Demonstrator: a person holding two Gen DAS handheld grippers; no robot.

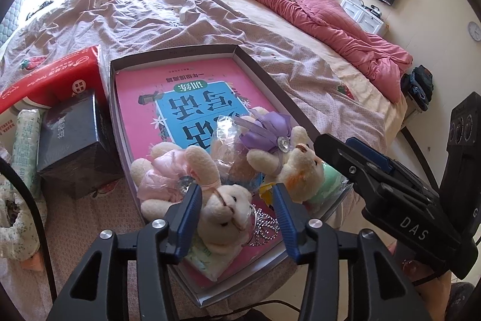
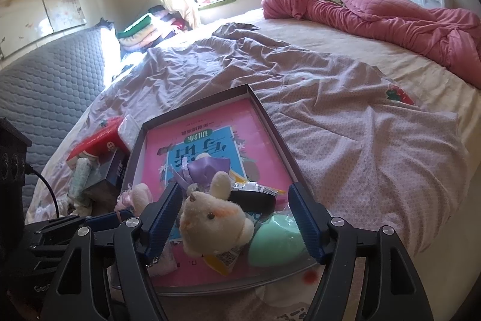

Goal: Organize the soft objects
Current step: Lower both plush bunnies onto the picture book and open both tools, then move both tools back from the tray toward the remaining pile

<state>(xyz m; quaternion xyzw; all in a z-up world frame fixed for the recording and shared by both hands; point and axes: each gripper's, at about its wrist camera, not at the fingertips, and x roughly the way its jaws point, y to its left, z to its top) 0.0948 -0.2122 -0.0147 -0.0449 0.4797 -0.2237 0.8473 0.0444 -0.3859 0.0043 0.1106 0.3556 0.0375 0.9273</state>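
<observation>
A: Two toy bunnies sit in the tray [image 1: 240, 48] on the bed [image 1: 168, 20]. One has a pink bow and one has a purple bow.

B: Where is the pink bunny [image 1: 224, 205]?

A: At the near end of the tray, on top of the pink book [image 1: 135, 98]. The left hand-held gripper [image 1: 237, 200] is open wide, and the bunny's head is between its blue fingers [image 1: 189, 209]. I can't tell if they touch it yet.

B: And the purple bunny [image 2: 212, 217]?

A: Just beside the pink one. The right hand-held gripper [image 2: 236, 212] is open wide too, with that bunny's head in the gap. A soft green thing [image 2: 276, 239] lies next to it, by the right finger.

B: So what step is this?

A: I think both hands are getting ready to grab. Nothing is held yet.

B: What comes next?

A: My guess is each one should squeeze shut on its bunny's head, gently, since they are squishy. Then lift them up.

B: Anything tricky?

A: The bunnies lie close together, with crinkly plastic [image 1: 227, 137] and a sparkly little crown [image 1: 264, 226] near them. Those could get pinched by mistake. The right one should miss the green thing.

B: What else is there?

A: A red box [image 1: 60, 77] and a dark box [image 1: 78, 140] sit left of the tray.
</observation>
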